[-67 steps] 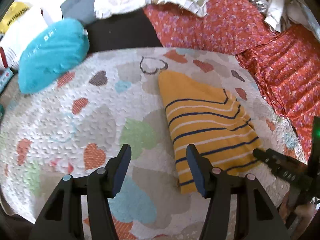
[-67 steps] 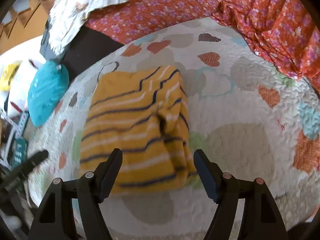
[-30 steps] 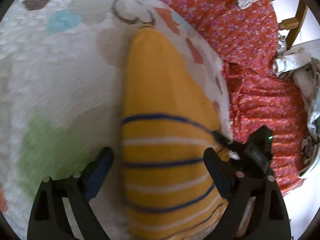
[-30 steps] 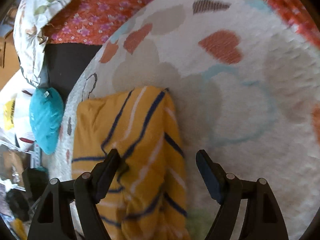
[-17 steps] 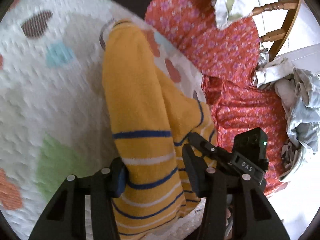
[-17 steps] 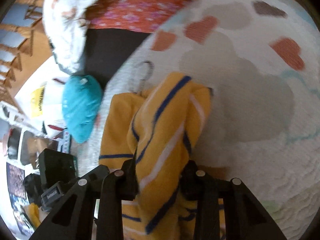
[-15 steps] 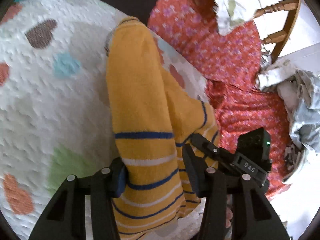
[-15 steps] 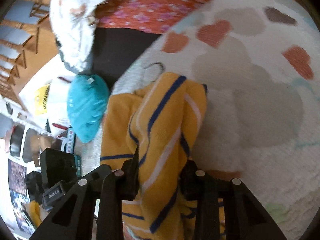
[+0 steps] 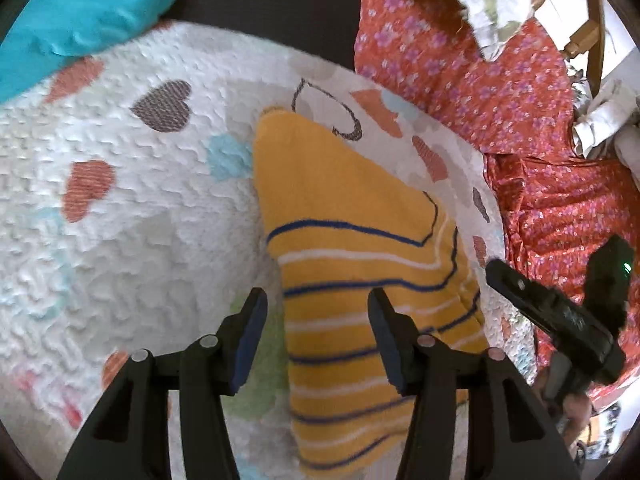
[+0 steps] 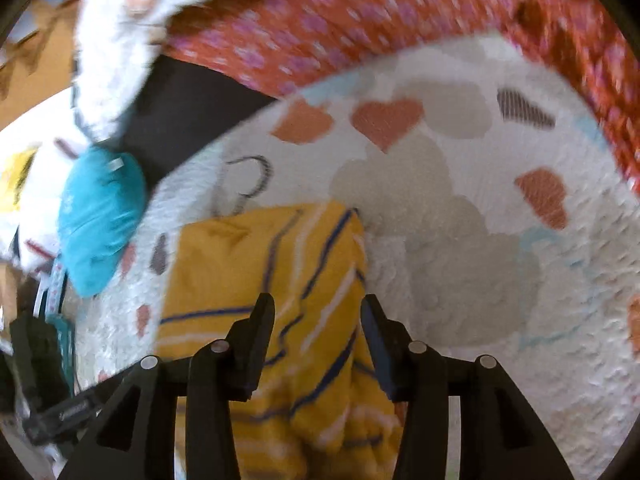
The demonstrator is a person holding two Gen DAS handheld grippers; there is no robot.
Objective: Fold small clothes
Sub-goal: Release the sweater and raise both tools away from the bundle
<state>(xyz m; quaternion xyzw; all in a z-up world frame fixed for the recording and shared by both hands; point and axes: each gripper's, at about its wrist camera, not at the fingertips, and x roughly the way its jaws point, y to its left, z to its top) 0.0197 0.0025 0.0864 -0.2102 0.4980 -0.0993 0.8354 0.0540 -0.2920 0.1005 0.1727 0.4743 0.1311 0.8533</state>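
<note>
A yellow knit garment (image 9: 340,208) with navy and white stripes lies folded on the heart-print quilt (image 9: 120,220). My left gripper (image 9: 318,322) hovers over its near left part; the jaws are opening, the left pad stands clear of the cloth edge, and the garment lies under the gap. In the right wrist view, which is blurred, the garment (image 10: 248,264) lies bunched near the bottom. My right gripper (image 10: 318,318) is above its right side, jaws opening, with cloth showing between the fingers but not pinched. The right gripper (image 9: 552,316) also shows at the garment's right edge.
A teal cushion (image 9: 72,12) lies at the quilt's far left over a dark surface (image 9: 272,4). Red floral fabric (image 9: 500,92) borders the quilt behind and to the right. A white floral cloth (image 10: 128,40) hangs at the back. A wooden chair (image 9: 588,20) and crumpled clothes stand far right.
Both grippers closed on the garment's near edge and lifted it; now both jaws have widened, the garment has dropped back flat, and both grippers have drawn back and up.
</note>
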